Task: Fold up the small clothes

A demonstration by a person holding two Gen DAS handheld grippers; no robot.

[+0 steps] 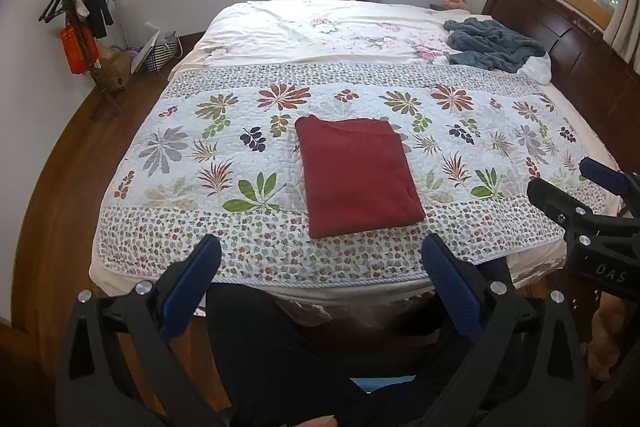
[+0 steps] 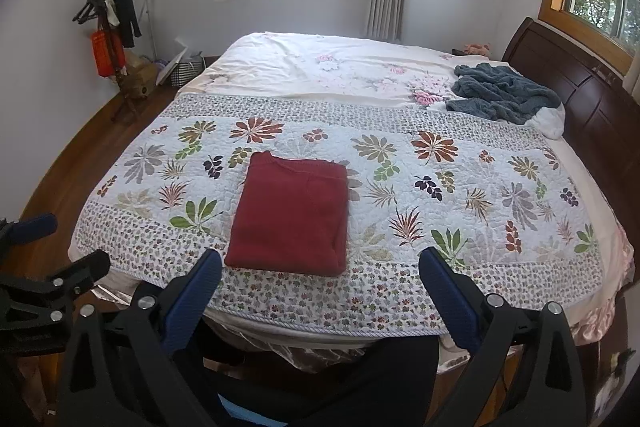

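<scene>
Though both hand-held grippers agape, folded red garment [image 1: 358, 177] flat on quilt [image 1: 180, 163].

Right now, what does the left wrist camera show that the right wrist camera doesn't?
Only the left wrist view shows the right gripper at its right edge, jaws apart. Only the right wrist view shows the left gripper at its left edge. Both share the folded red garment lying flat on the floral quilt, the crumpled blue blanket near the headboard, and the coat rack.
</scene>
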